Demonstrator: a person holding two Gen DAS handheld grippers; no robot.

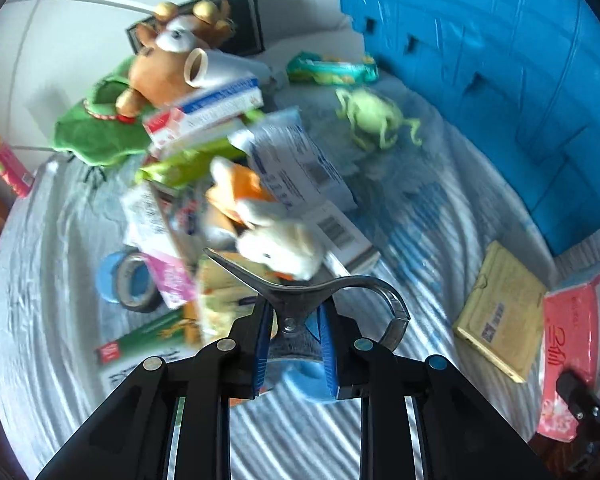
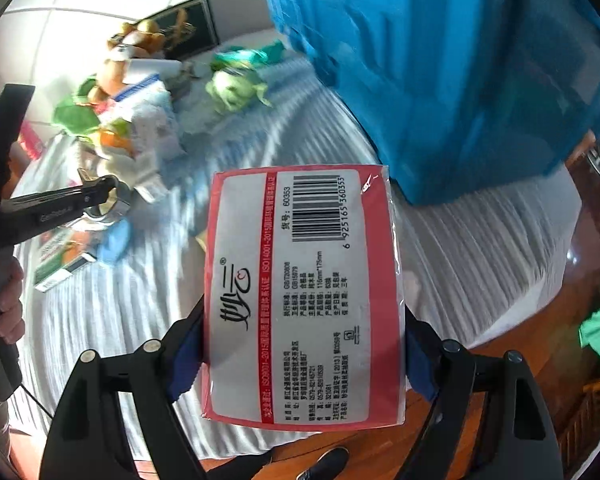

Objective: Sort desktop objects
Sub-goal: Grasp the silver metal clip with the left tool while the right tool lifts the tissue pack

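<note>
My left gripper [image 1: 296, 340] is shut on a dark metal clip-like tool [image 1: 312, 292] and holds it above the pile of objects; the tool also shows in the right wrist view [image 2: 100, 196]. My right gripper [image 2: 304, 356] is shut on a red tissue pack [image 2: 304, 300] and holds it up over the striped cloth, label side facing the camera. The same tissue pack [image 1: 576, 356] shows at the right edge of the left wrist view. A big blue crate [image 1: 500, 60] stands at the back right, also in the right wrist view [image 2: 440, 80].
The pile holds a brown plush toy [image 1: 160, 64], a white plush [image 1: 280, 244], boxes [image 1: 208, 116], tape rolls [image 1: 128, 284] and a green figure [image 1: 376, 120]. A yellow packet [image 1: 500, 312] lies on the striped cloth [image 1: 420, 240]. The wooden table edge [image 2: 520, 344] is at right.
</note>
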